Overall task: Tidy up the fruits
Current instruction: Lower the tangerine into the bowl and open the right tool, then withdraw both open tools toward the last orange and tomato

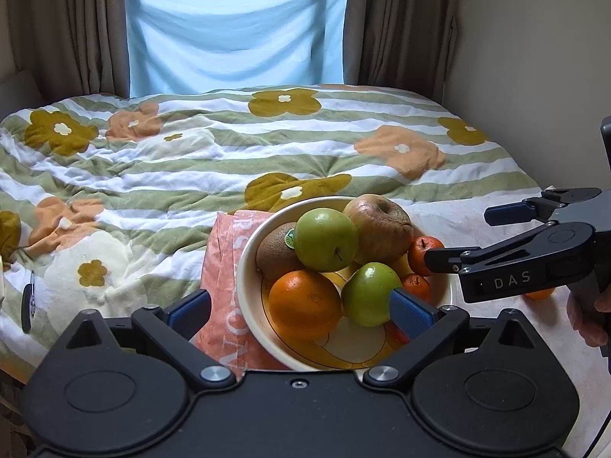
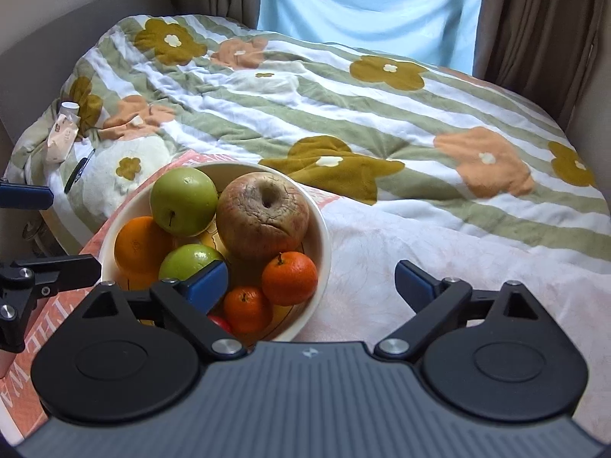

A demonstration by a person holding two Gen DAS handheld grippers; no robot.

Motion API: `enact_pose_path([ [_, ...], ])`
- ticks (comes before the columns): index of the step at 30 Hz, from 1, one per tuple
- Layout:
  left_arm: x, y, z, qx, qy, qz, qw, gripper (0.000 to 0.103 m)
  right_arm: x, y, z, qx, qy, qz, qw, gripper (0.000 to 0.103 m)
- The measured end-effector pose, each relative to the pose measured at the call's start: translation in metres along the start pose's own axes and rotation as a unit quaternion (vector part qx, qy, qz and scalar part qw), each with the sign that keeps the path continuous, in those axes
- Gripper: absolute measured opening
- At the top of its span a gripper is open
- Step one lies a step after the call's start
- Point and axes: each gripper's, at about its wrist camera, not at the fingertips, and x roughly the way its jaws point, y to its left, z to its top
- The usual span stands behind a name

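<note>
A cream bowl (image 1: pixel 248 267) (image 2: pixel 322 236) sits on a bed and holds two green apples (image 1: pixel 325 239) (image 2: pixel 183 200), a wrinkled reddish apple (image 1: pixel 378 229) (image 2: pixel 263 215), an orange (image 1: pixel 304 304) (image 2: pixel 139 246), a kiwi (image 1: pixel 273 255) and two tangerines (image 1: pixel 424 253) (image 2: pixel 289 278). My left gripper (image 1: pixel 301 311) is open, its jaws straddling the bowl's near side. My right gripper (image 2: pixel 311 280) is open at the bowl's right rim; it also shows in the left wrist view (image 1: pixel 458 236). Another orange fruit (image 1: pixel 538 293) lies on the bed, partly hidden behind the right gripper.
The bowl rests on an orange printed paper (image 1: pixel 221 259) and a pale pink sheet (image 2: pixel 401 244) over a flowered striped quilt (image 1: pixel 191 160). A tube (image 2: pixel 63 133) and a small dark object (image 1: pixel 26 305) lie at the quilt's left. Curtains and a window stand behind.
</note>
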Motion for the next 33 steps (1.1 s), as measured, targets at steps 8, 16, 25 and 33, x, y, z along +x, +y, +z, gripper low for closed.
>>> enact_pose_path([
  [8,-0.023,-0.004,0.001,-0.006,-0.018,-0.002,0.9998,0.101,-0.034,0.001,-0.003,0.008,-0.013,-0.008,1.000,0.103],
  [16,-0.056,-0.016,-0.003,-0.004,-0.045,-0.009,0.9990,0.101,-0.086,-0.004,-0.016,0.028,-0.025,-0.026,0.999,0.103],
  [25,-0.084,-0.038,-0.011,0.006,-0.071,-0.035,0.9968,0.101,-0.146,-0.015,-0.049,0.076,-0.039,-0.067,0.994,0.103],
  [33,-0.097,-0.071,-0.024,0.016,-0.072,-0.035,0.9966,0.101,-0.176,-0.039,-0.092,0.090,-0.035,-0.082,0.992,0.103],
])
